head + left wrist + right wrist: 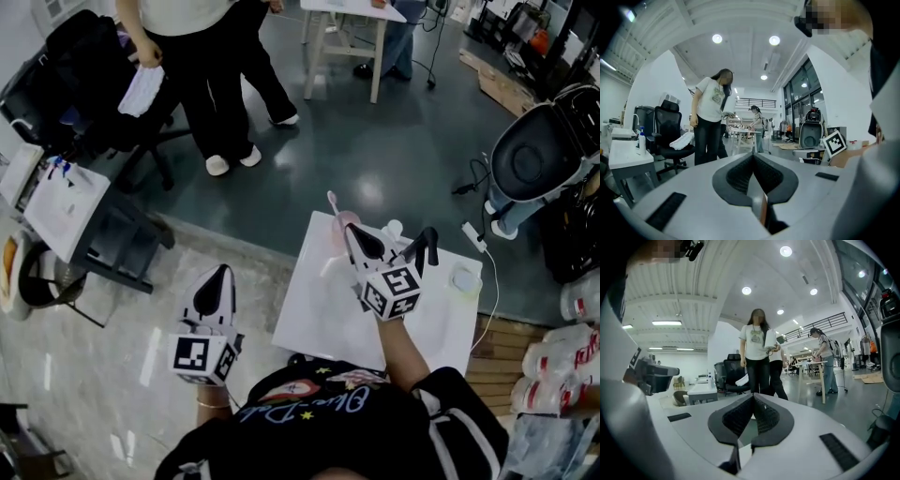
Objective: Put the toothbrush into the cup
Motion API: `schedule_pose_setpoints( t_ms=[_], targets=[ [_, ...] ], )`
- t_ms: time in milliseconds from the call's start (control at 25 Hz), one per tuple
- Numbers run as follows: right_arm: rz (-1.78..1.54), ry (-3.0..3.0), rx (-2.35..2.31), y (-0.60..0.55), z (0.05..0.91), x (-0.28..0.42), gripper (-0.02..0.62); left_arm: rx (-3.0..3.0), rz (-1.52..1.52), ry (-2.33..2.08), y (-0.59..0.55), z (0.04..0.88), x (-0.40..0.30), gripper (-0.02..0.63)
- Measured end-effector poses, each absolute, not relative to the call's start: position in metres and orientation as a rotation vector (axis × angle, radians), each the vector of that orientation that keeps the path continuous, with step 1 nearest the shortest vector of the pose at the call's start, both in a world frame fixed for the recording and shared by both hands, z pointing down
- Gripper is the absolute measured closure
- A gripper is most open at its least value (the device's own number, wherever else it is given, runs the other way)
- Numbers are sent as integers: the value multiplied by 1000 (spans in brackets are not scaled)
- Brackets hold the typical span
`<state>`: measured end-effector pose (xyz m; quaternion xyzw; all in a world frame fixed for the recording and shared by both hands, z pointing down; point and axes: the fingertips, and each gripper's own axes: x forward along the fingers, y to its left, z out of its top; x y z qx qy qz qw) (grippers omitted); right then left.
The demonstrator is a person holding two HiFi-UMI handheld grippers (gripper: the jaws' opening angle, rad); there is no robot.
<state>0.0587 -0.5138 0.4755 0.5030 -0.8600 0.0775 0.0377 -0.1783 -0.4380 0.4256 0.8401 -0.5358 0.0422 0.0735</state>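
In the head view a pink cup (343,223) stands at the far edge of the small white table (319,309). A pink toothbrush (333,204) rises out of it, head up; its lower end is hidden, so whether it rests inside I cannot tell. My right gripper (364,240) hovers just right of the cup and covers part of it, jaws shut with nothing between them. My left gripper (219,279) is off the table's left side above the floor, also shut and empty. Both gripper views look out level across the room and show neither cup nor toothbrush.
A small white bottle (392,228) and a round clear container (464,279) stand at the table's far right, with a white plug and cable (473,236) beyond. Two people (211,75) stand ahead. A desk (66,202) and a black chair (84,75) are at left.
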Motion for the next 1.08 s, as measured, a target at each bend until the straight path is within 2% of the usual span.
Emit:
schedule_pose_setpoints(
  t_ms=[1080],
  targets=[
    [221, -2727, 1523, -493, 447, 61, 597, 2556, 135, -1564, -444, 428, -157, 611]
  ],
)
